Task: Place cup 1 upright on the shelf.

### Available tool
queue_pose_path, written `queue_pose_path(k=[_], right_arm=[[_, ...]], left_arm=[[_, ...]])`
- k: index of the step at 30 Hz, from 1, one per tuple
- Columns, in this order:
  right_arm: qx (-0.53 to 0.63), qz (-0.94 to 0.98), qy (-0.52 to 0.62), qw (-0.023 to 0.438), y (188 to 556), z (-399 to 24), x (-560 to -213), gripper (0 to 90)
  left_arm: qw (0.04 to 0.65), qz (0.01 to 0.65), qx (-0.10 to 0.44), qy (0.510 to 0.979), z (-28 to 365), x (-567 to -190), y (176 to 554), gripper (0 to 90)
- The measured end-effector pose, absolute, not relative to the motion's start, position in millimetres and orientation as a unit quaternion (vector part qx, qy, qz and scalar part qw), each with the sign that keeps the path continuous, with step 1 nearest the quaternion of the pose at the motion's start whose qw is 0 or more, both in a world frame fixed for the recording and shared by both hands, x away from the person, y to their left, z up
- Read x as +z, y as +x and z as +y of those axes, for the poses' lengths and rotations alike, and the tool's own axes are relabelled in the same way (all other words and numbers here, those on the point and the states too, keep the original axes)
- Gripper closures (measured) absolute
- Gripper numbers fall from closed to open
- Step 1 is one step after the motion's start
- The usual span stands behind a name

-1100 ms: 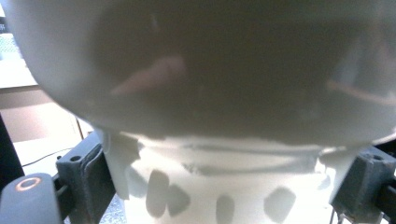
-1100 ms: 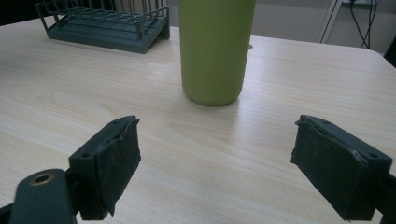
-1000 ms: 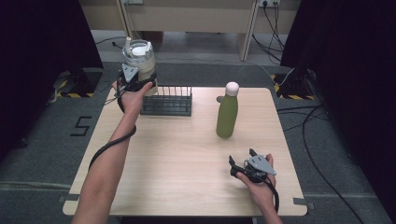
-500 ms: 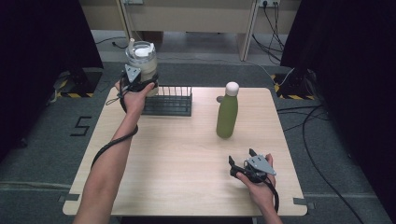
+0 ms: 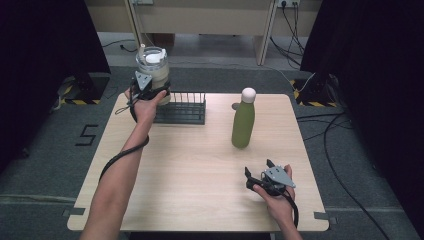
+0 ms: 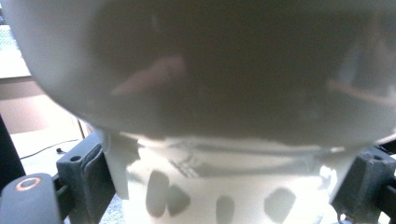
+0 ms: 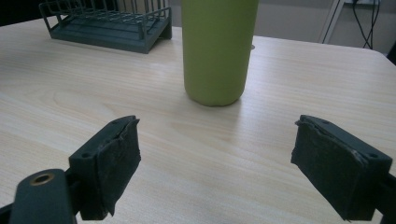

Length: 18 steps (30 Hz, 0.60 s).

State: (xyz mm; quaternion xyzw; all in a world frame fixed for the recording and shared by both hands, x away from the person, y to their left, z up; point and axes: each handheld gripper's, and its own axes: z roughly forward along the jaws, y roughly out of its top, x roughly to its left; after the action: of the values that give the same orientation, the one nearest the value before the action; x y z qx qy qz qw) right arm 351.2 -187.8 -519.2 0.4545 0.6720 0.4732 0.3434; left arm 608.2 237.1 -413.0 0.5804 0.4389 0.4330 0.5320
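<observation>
Wooden table, left tongs clamping jar, green bottle

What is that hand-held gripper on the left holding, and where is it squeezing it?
The left hand-held gripper holds a clear jar by its lower body.

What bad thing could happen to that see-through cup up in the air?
The left gripper holds the clear plastic cup with the white lid low on its body, up above the table's far left corner, so the top-heavy cup might tip or slip and fall. If lowered carelessly, it could knock the dark wire rack right beside it. The tall green bottle with a white cap stands alone and could topple if the open right gripper bumps it.
</observation>
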Motion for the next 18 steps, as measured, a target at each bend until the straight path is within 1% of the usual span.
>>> queue_pose_path(k=[18], right_arm=[[0.474, 0.673, 0.453, 0.341, 350.9, -187.3, -519.2, 14.7]], left_arm=[[0.528, 0.439, 0.437, 0.581, 233.8, -418.0, 609.7, 10.2]])
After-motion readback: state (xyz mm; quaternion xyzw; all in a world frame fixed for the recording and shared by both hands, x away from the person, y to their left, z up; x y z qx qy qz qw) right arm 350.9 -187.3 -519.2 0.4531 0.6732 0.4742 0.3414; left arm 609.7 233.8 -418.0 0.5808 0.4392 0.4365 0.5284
